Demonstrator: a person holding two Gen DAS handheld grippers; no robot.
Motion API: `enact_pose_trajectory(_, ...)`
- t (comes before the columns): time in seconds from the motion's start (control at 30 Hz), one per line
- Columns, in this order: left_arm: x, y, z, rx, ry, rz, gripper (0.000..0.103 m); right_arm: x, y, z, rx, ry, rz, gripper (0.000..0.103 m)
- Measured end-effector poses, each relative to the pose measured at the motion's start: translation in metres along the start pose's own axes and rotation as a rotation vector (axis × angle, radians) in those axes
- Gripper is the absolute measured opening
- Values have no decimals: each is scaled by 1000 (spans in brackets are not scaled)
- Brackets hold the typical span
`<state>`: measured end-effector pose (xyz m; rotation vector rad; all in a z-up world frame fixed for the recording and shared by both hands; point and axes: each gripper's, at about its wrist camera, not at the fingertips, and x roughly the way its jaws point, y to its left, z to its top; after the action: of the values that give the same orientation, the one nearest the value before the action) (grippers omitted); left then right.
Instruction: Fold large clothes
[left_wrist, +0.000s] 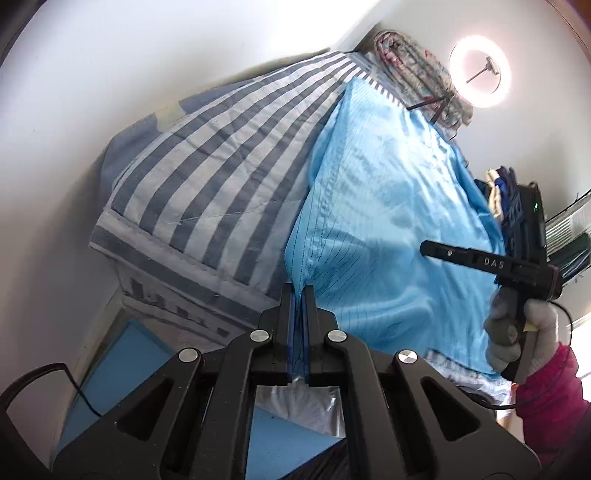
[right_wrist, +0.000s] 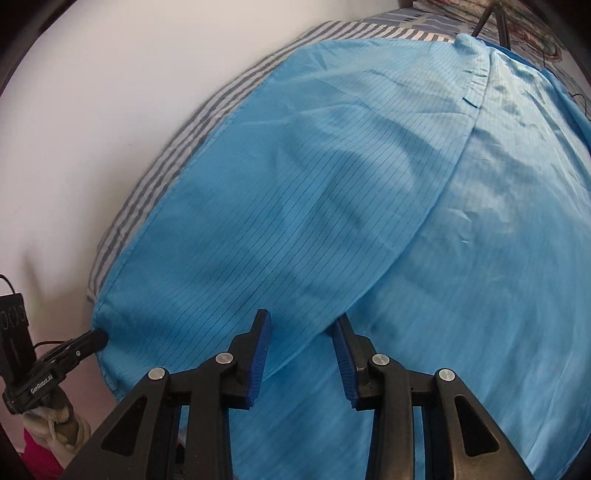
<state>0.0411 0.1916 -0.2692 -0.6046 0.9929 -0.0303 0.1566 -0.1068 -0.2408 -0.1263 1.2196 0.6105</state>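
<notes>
left tongs (left_wrist: 300, 291) were clamped on the corner of the blue garment (right_wrist: 314, 206) on the striped bed (left_wrist: 221, 177); right tongs (right_wrist: 301, 328) stood apart above it.

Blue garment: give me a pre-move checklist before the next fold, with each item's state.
1. Left hand-held gripper shut on the corner of the blue garment: ok; the right wrist view shows its tip at the cloth edge.
2. Right hand-held gripper gripping cloth: not ok; jaws stand apart above the garment's folded edge.
3. Garment spread on the striped bedding: ok, only light wrinkles.
4. Far end of the garment free of the tripod legs: cannot tell.
5. Cable near the left hand-held gripper out of the way: ok.
</notes>
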Motion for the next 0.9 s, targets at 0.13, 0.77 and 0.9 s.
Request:
enact_pose_trajectory(0.13,2,-2,-1,29,16,-22,4,6,6,2,-35,5,-26,35)
enact_pose_trajectory(0.77,52,-13,61,41,32,-97,12,5,1,32,-31,-78,-71,30)
enact_pose_trajectory(0.9,50,-19,63,54,-5,-68,2,22,8,43,-29,-92,-75,30)
